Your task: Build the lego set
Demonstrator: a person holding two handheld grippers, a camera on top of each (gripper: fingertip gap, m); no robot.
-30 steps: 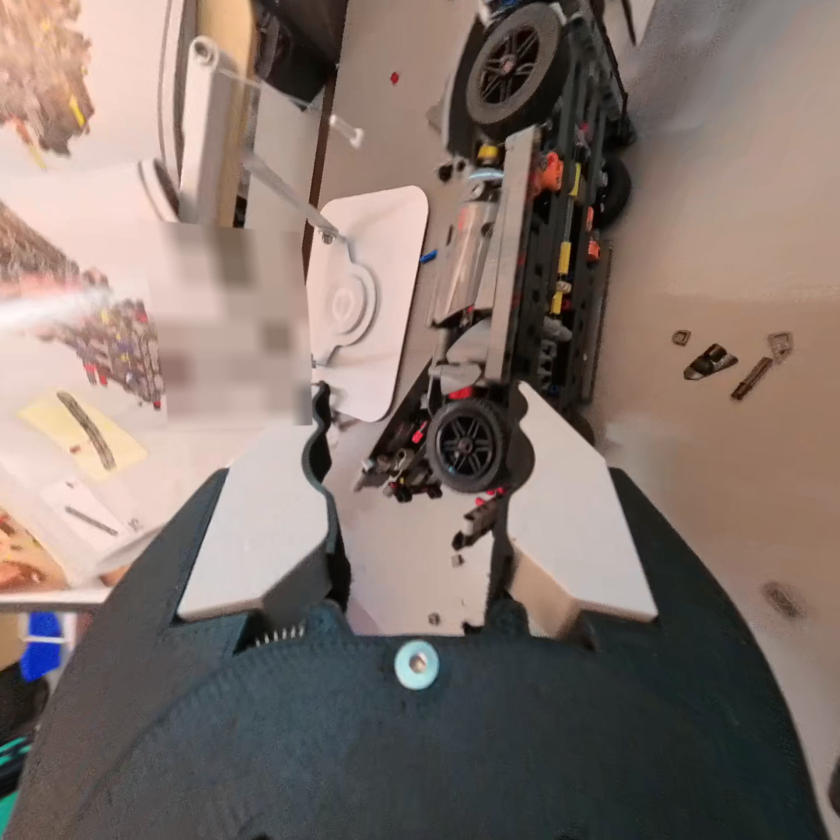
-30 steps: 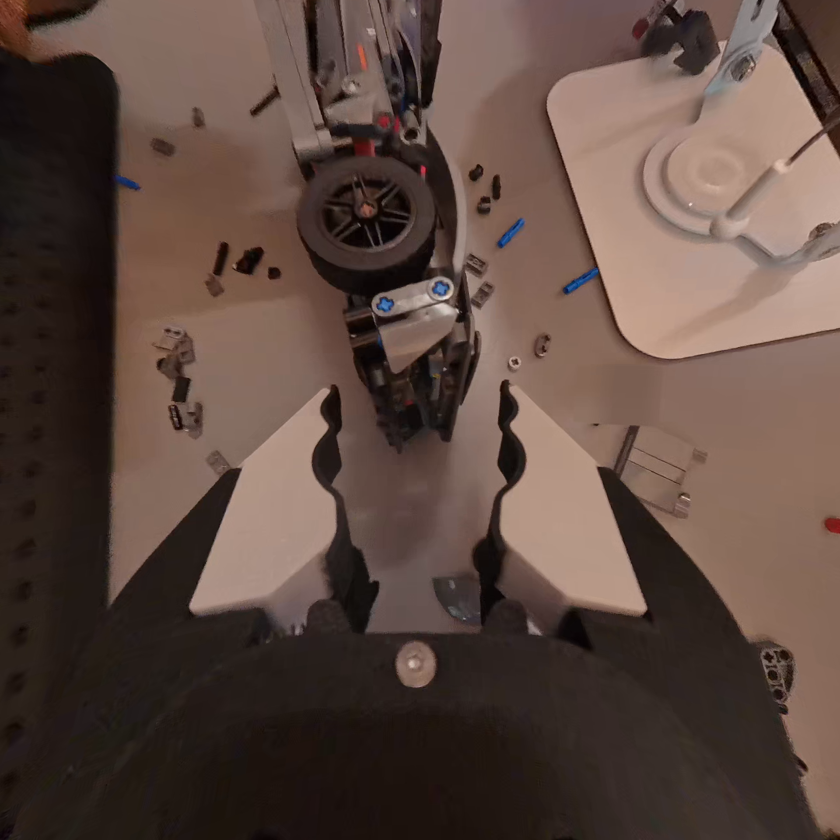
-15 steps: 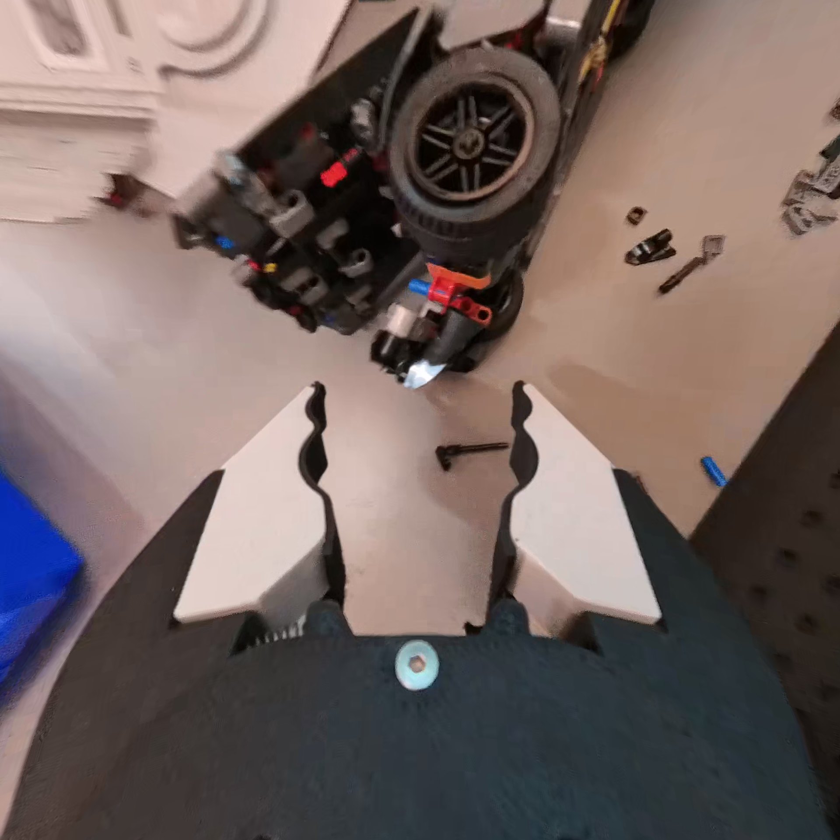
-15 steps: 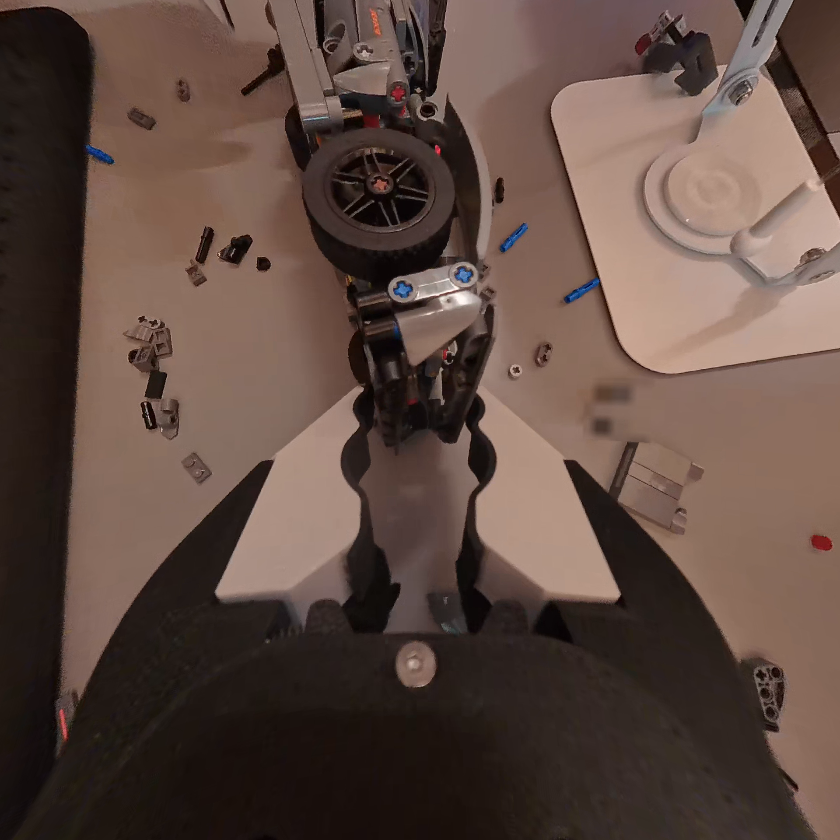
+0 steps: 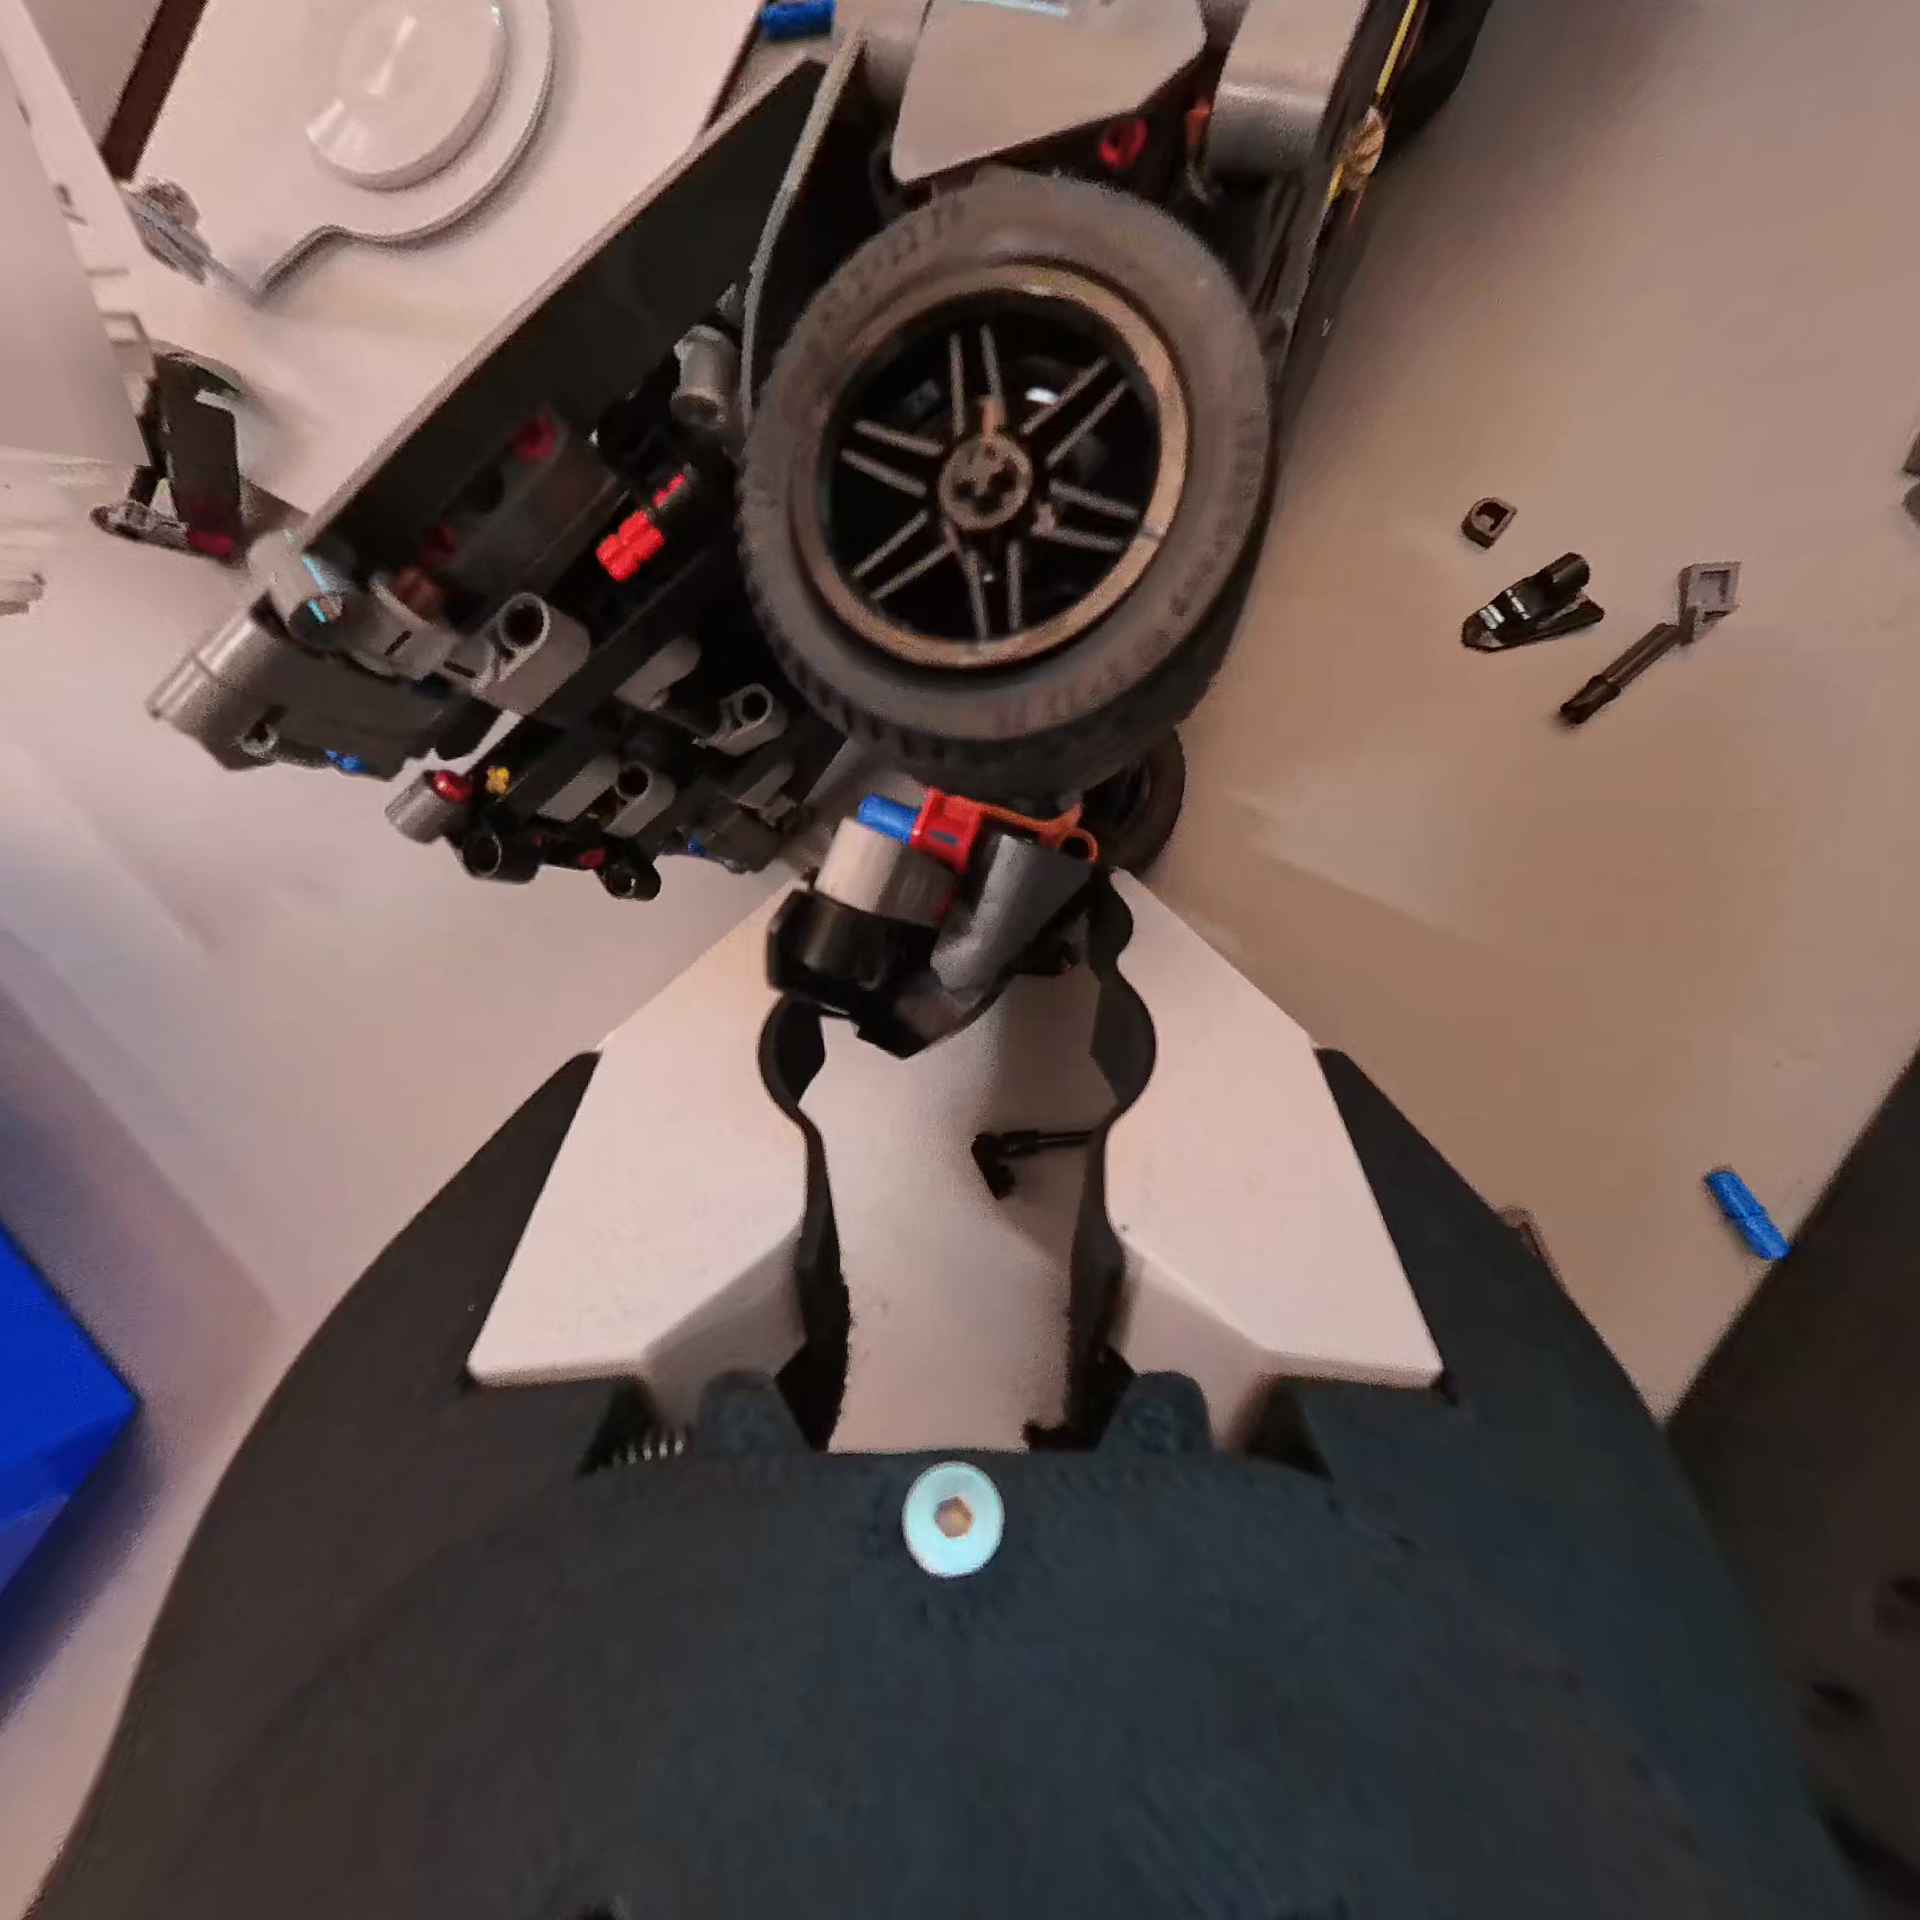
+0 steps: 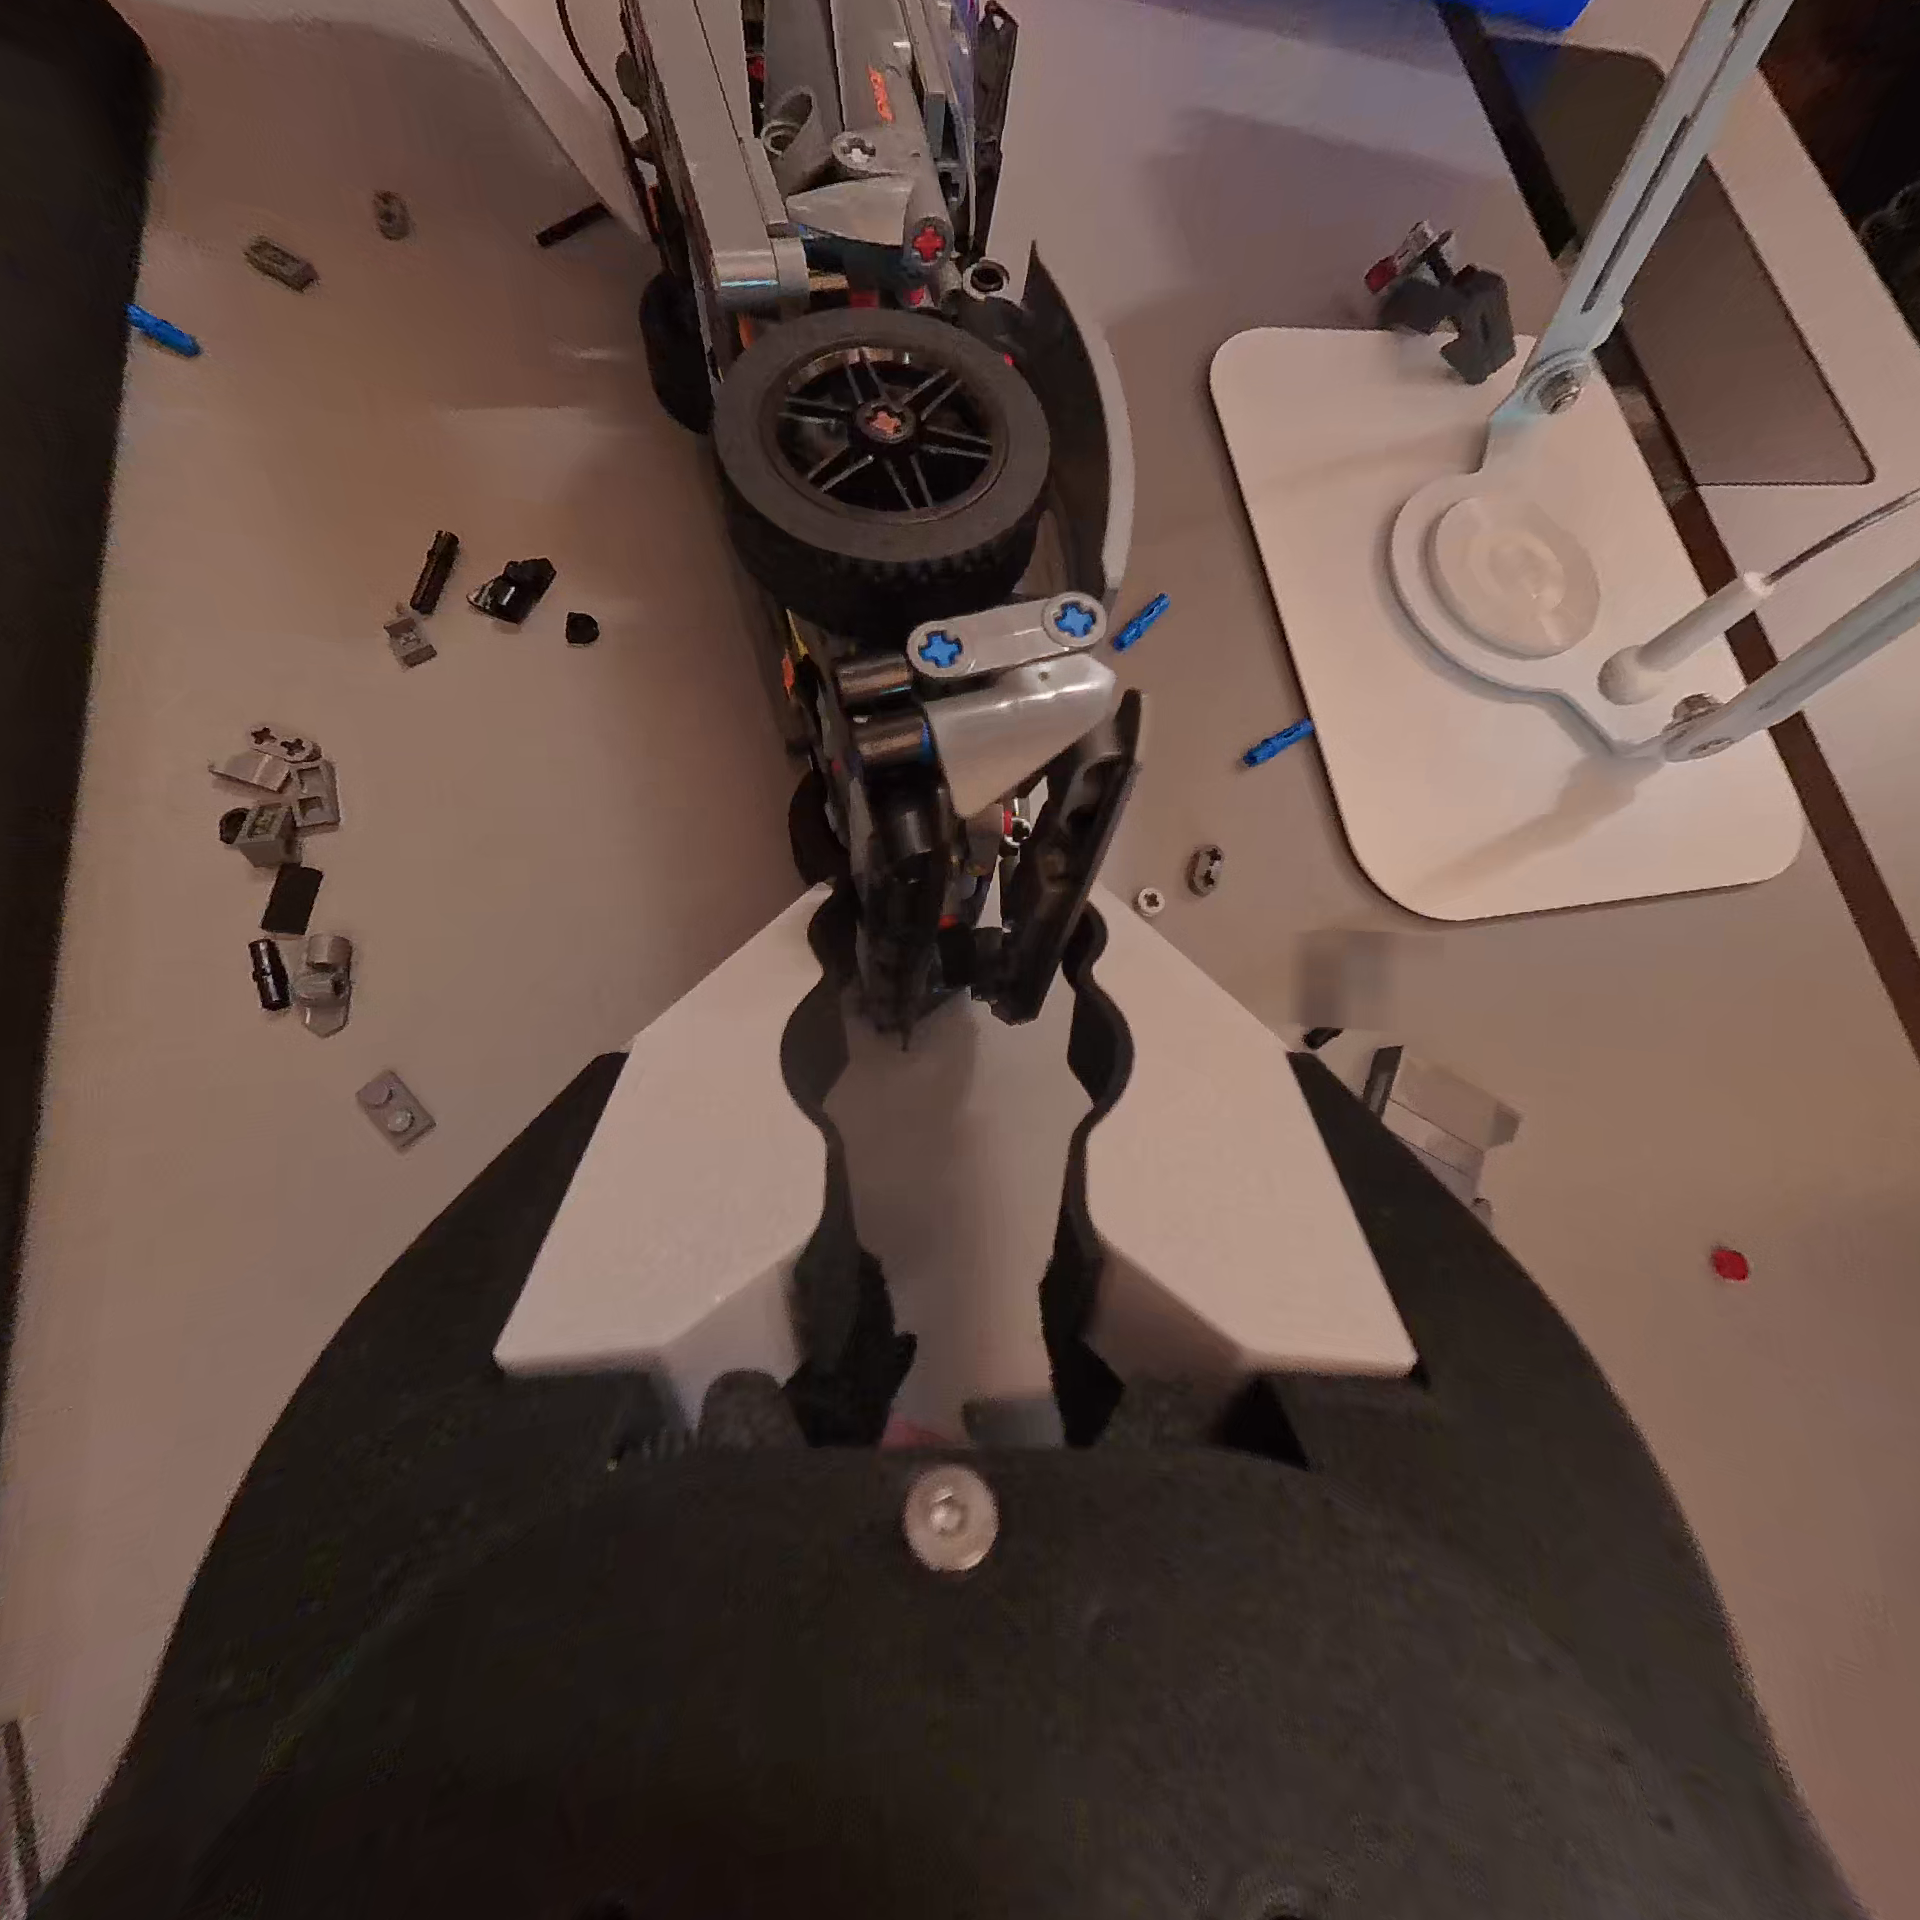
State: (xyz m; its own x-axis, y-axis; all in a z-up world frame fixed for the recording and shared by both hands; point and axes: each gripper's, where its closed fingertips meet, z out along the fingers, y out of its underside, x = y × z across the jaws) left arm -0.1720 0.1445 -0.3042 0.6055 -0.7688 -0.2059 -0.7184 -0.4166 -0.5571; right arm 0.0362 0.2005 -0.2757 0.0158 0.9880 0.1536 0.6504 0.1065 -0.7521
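Lego car [image 6: 914, 665]: one, gripped by two grippers' closed jaws.

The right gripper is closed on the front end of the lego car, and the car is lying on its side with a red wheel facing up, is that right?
Not quite: the wheel is black, with only a small reddish hub. The right wrist view shows it. The rest holds: the right gripper is closed on the lego car, which lies on its side.
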